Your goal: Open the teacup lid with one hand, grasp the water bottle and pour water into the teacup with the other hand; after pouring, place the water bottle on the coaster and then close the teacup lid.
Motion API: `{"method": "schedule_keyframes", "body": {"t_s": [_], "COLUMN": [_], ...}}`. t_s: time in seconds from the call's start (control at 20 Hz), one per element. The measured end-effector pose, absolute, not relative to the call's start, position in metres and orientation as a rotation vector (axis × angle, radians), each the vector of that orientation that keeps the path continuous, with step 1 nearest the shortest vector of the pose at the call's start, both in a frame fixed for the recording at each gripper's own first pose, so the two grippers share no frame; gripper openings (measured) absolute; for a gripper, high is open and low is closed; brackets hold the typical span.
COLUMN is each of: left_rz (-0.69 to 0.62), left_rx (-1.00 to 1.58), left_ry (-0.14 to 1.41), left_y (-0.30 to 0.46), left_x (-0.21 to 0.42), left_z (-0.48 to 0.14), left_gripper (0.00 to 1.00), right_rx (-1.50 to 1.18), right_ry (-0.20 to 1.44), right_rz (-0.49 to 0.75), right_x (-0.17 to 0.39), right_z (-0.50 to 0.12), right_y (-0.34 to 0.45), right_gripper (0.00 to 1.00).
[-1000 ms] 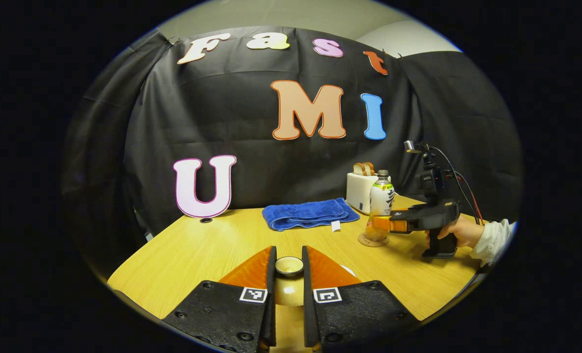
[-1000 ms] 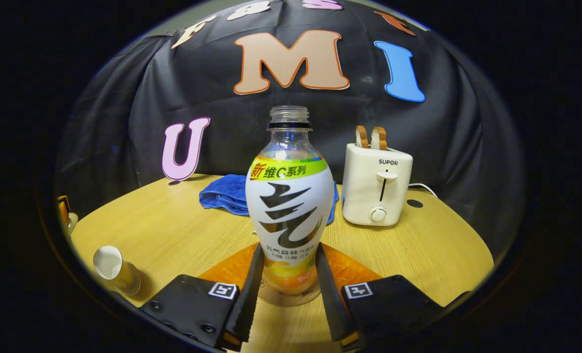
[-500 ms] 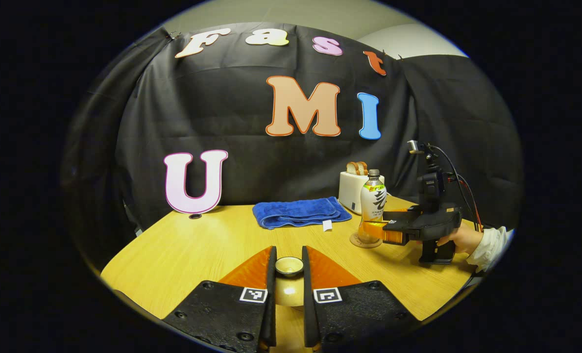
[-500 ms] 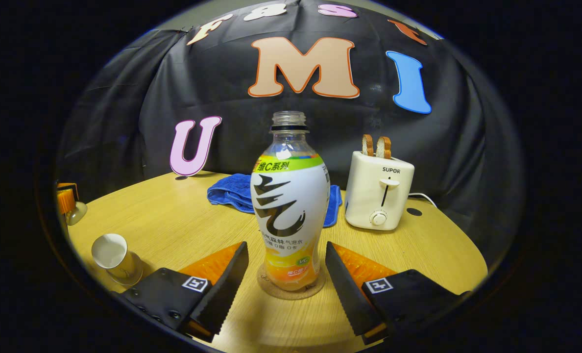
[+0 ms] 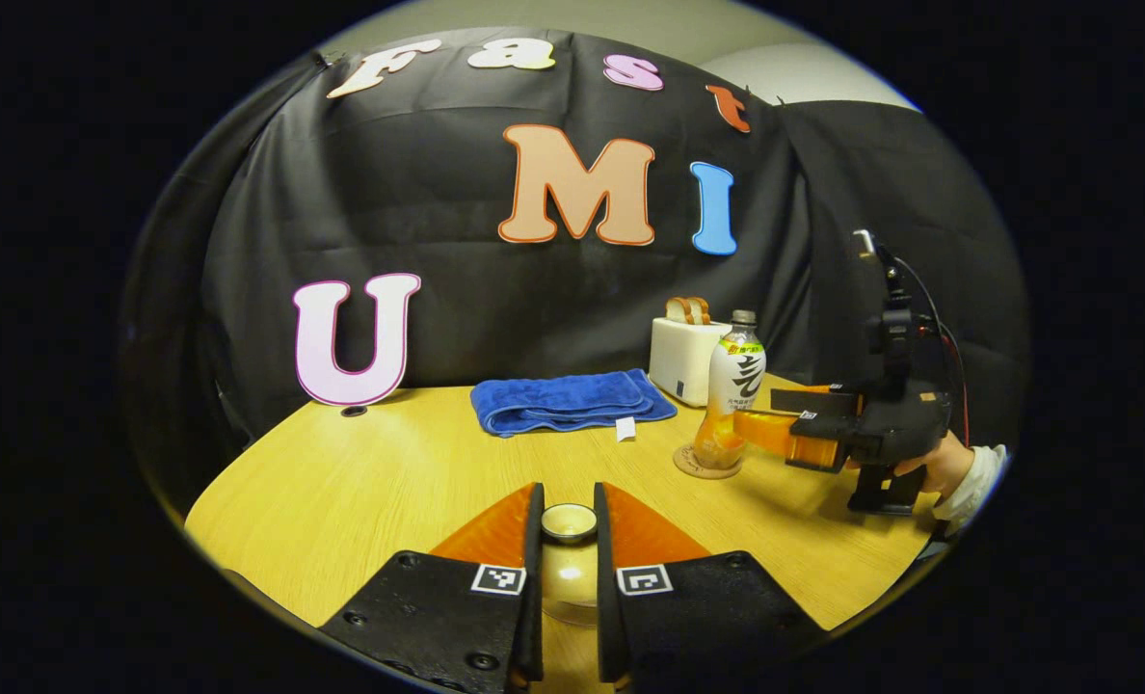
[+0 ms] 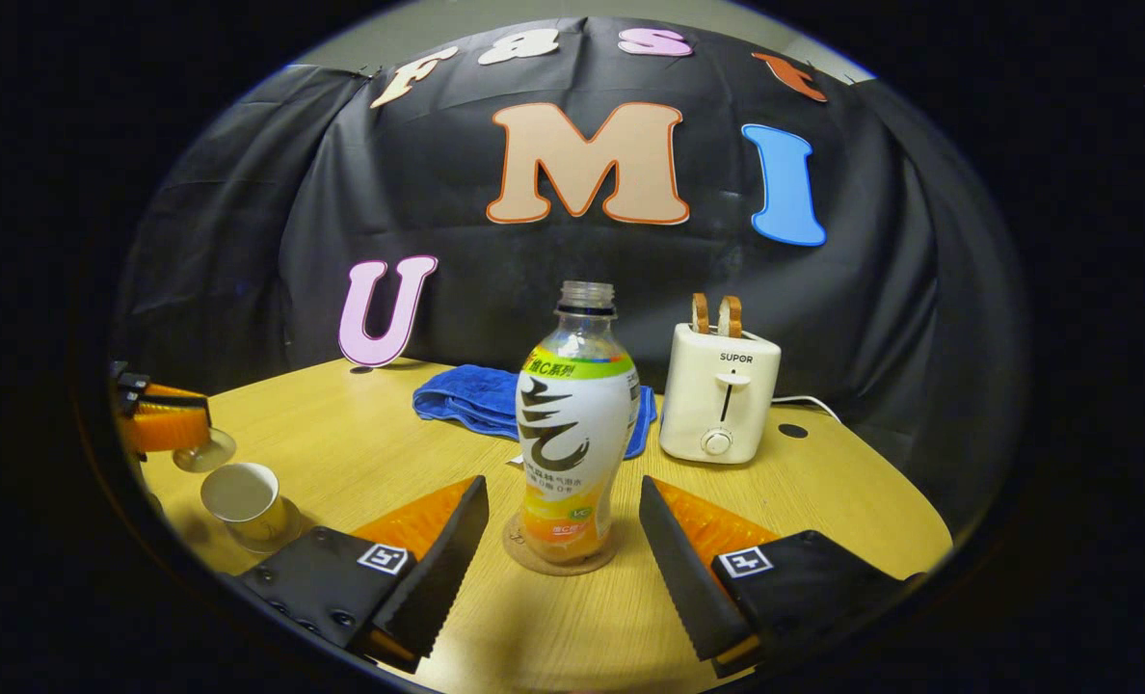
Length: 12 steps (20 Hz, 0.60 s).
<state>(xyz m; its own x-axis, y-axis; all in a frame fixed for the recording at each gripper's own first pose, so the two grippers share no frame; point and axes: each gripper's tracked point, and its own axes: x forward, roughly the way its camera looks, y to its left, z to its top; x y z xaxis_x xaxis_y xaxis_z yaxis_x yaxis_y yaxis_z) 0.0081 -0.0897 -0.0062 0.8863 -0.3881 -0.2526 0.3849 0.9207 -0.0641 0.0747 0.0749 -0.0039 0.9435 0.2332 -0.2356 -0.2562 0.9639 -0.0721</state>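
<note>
The water bottle (image 6: 575, 424), uncapped with orange liquid low in it, stands upright on the round coaster (image 6: 558, 559). My right gripper (image 6: 563, 485) is open, its fingers spread on either side of the bottle without touching it. At the left of the right gripper view the teacup (image 6: 243, 501) stands uncovered on the table. Just up and left of it, my left gripper (image 6: 170, 427) holds the teacup lid (image 6: 204, 451) in the air. In the left gripper view my left gripper (image 5: 569, 525) is shut on the lid's knob (image 5: 569, 520). Farther right there, the bottle (image 5: 734, 386) stands with the right gripper (image 5: 738, 416) beside it.
A white toaster (image 6: 719, 405) with two slices of bread stands behind and right of the bottle. A folded blue towel (image 6: 476, 400) lies at the back of the wooden table (image 6: 360, 453). A hand (image 5: 924, 467) and a sleeve hold the right gripper near the table's right edge.
My right gripper has opened, let go of the bottle on the coaster and drawn back from it. My left gripper, still holding the lid, has shifted closer to the teacup.
</note>
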Motion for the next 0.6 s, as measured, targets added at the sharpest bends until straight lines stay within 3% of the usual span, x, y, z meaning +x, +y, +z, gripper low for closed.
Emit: {"method": "schedule_keyframes", "body": {"t_s": [0.35, 0.4, 0.45, 0.55, 0.6], "left_rz": [-0.416, -0.418, -0.419, -0.418, -0.418], "left_rx": [0.010, 0.016, 0.024, 0.038, 0.044], "left_ry": [0.300, 0.301, 0.310, 0.312, 0.314], "left_y": [-0.103, -0.104, -0.105, -0.108, -0.108], "left_x": [0.014, 0.014, 0.014, 0.015, 0.015], "left_z": [-0.023, -0.025, -0.027, -0.030, -0.032], "left_gripper": [0.20, 0.20, 0.20, 0.20, 0.20], "right_rx": [-0.098, -0.095, -0.094, -0.098, -0.101], "right_ry": [0.148, 0.142, 0.138, 0.130, 0.128], "right_rz": [0.238, 0.240, 0.240, 0.235, 0.234], "right_x": [0.056, 0.053, 0.052, 0.050, 0.049], "right_z": [0.028, 0.031, 0.032, 0.035, 0.035], "right_y": [0.059, 0.058, 0.057, 0.054, 0.053], "right_gripper": [0.99, 0.94, 1.00, 0.99, 0.94]}}
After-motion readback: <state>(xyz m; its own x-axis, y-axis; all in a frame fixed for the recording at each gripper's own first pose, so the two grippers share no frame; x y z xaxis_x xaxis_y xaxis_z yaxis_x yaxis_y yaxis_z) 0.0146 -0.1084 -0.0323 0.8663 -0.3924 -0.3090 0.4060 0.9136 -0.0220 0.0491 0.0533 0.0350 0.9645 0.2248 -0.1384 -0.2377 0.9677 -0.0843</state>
